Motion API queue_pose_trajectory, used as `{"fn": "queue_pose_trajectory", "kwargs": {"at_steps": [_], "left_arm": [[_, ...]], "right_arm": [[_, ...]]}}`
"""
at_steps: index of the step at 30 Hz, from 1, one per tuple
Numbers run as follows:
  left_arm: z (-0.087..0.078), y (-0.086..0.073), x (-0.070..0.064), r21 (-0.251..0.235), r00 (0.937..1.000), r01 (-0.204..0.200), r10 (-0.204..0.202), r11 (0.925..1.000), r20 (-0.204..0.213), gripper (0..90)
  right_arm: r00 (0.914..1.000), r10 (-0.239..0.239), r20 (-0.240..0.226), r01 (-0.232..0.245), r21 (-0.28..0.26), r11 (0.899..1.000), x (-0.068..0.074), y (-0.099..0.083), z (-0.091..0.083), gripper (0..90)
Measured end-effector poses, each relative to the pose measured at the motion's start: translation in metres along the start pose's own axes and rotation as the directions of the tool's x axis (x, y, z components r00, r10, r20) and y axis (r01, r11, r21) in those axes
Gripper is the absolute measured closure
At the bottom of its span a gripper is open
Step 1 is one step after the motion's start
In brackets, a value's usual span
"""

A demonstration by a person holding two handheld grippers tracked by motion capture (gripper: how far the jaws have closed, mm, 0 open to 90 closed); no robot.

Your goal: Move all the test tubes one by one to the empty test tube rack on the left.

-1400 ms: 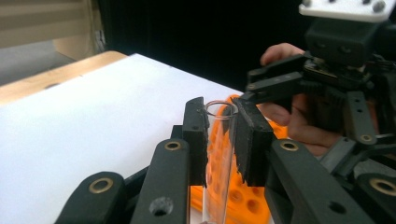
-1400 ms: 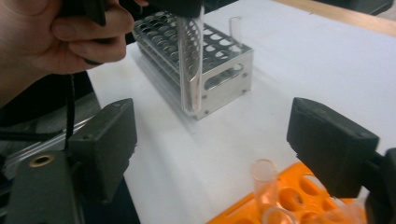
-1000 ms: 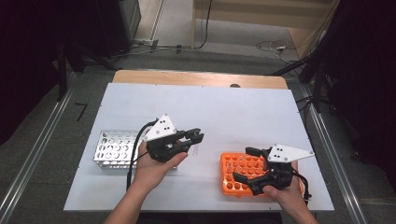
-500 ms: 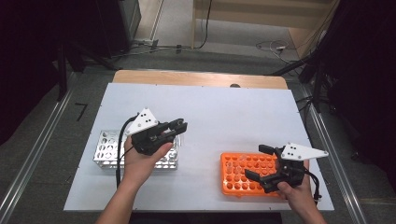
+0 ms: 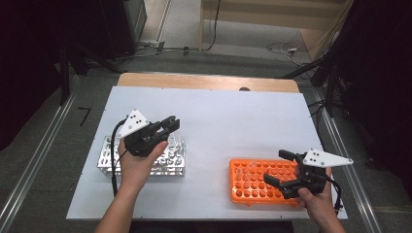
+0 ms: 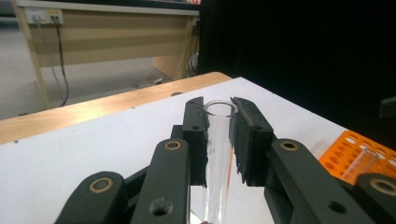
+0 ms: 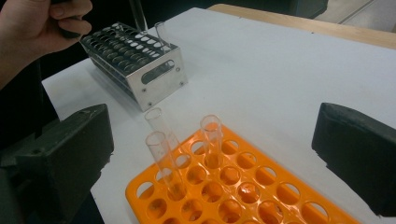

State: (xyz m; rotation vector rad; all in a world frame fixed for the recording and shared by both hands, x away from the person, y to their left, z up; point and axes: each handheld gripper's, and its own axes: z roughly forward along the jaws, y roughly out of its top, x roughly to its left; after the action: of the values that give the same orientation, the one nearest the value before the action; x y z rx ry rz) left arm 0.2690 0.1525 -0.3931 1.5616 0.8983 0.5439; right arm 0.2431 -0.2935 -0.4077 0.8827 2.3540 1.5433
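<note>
Left hand-held gripper (image 5: 167, 124): above the metal rack (image 5: 109, 156), jaws narrow and clamped on a glass tube (image 6: 218, 149).
Tube: upright between the two black jaws in the left gripper view, its open rim level with the jaw tips, its lower part running down out of view.
Right hand-held gripper (image 5: 282, 167): over the right part of the orange rack (image 5: 243, 187), well apart from the metal rack; jaws wide, nothing between them.
Metal rack: on the white bench (image 5: 228, 121), at its left; in the right gripper view (image 7: 140, 65) a clear tube (image 7: 161, 31) stands at its far corner, most other holes look bare.
Orange rack: on the bench to the right of the metal rack; in the right gripper view (image 7: 243, 186) three tubes (image 7: 211, 135) stand upright near the corner that faces the metal rack, the holes around them bare.
Left hand (image 5: 138, 162): grips the left gripper from below, over the metal rack's near edge.
</note>
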Motion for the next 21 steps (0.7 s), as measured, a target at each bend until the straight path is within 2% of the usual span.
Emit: {"fn": "queue_pose_trajectory", "kwargs": {"at_steps": [8, 13, 16, 21], "left_arm": [[0.001, -0.009, 0.013, -0.012, 0.9977, 0.021, -0.022, 0.9997, -0.065, 76.5], [0.004, -0.018, 0.018, -0.006, 0.9930, 0.038, -0.039, 0.9993, -0.111, 76.4], [0.006, -0.021, 0.019, -0.005, 0.9910, 0.046, -0.046, 0.9989, -0.126, 76.4], [0.010, -0.024, 0.018, 0.000, 0.9912, 0.036, -0.036, 0.9993, -0.127, 76.4]], "right_arm": [[0.9998, 0.013, 0.018, -0.013, -0.003, 1.000, -0.005, -0.003, -0.006, 0.0], [0.9997, 0.014, 0.021, -0.014, 0.001, 1.000, -0.006, -0.004, -0.005, 0.0], [0.9997, 0.011, 0.020, -0.011, 0.001, 1.000, -0.006, -0.004, -0.005, 0.0], [0.9997, 0.014, 0.019, -0.014, 0.001, 1.000, -0.006, -0.004, -0.005, 0.0]]}}
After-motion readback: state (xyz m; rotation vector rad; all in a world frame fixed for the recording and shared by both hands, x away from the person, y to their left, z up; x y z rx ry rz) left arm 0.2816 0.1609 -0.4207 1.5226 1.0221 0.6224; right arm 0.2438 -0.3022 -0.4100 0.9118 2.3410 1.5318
